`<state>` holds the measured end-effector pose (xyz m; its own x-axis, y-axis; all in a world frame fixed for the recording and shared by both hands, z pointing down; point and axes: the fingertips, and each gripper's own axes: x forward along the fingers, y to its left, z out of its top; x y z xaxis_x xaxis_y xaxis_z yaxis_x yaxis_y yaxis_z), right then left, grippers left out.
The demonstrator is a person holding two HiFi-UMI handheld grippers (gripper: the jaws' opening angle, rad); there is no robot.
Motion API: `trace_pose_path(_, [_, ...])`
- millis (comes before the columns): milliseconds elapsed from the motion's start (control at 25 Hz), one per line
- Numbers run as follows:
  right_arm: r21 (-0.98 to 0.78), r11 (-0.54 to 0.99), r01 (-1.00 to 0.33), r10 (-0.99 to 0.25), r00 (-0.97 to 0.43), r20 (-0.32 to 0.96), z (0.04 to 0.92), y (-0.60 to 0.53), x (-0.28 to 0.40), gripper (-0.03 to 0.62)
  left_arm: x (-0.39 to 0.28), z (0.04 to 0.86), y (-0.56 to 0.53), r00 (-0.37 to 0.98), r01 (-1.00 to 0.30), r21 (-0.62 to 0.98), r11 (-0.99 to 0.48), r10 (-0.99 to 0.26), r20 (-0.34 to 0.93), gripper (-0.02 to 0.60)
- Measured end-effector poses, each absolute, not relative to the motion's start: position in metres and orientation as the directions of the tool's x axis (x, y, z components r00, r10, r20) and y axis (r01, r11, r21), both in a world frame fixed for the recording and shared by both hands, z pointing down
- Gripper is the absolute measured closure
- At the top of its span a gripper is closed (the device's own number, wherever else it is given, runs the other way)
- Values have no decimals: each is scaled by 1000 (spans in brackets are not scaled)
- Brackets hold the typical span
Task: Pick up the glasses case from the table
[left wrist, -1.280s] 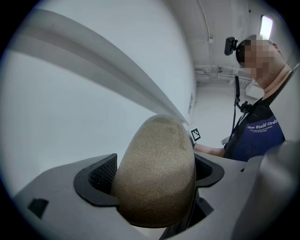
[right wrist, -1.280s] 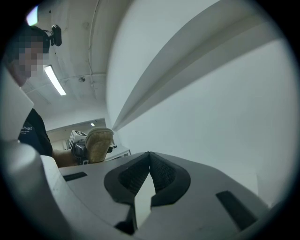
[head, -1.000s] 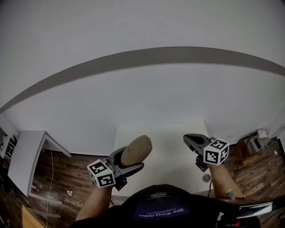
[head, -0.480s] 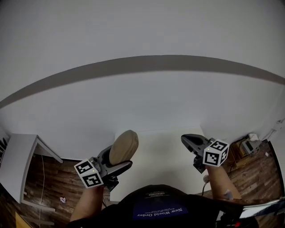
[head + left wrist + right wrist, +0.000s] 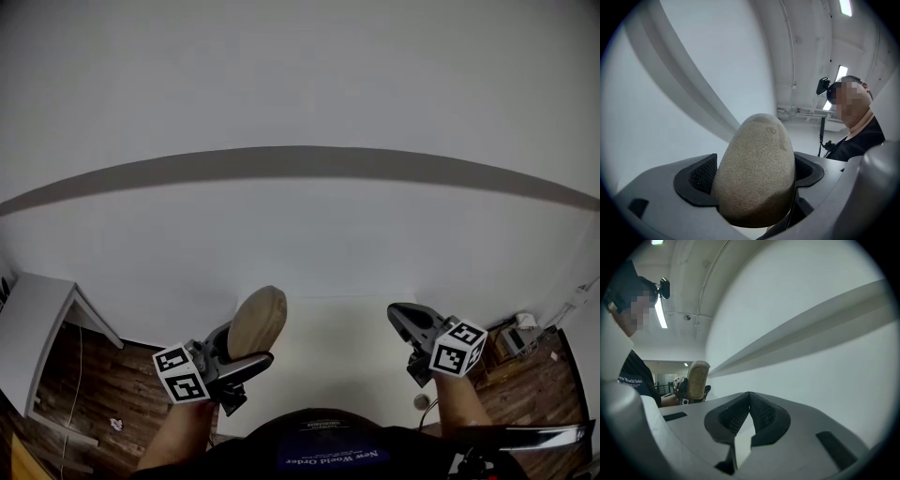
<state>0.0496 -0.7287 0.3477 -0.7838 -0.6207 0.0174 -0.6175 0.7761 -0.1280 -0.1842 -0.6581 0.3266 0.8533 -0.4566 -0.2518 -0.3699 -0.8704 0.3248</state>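
**As Left Jaws Clamp It, Glasses Case [image 5: 258, 322] Hangs Above Table [image 5: 342, 352]**

While the left gripper [image 5: 242, 345] pinches the tan glasses case, end up, over the white table's left part, the right gripper [image 5: 749, 399] hovers over its right side, jaws together, empty.

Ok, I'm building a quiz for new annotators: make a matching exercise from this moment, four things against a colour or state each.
1 glasses case
2 left gripper
3 right gripper
4 table

a shut, empty
b white, below both grippers
c tan, held in the air
d shut on the glasses case

Pairs: 1-c, 2-d, 3-a, 4-b.
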Motion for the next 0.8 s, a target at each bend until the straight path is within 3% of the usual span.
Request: trace_pose_path(800, [-147,769,-623,-629,-777,4,344,-728,60,594,-179,327,-643,826,-376,350,-858,-482,-293,104])
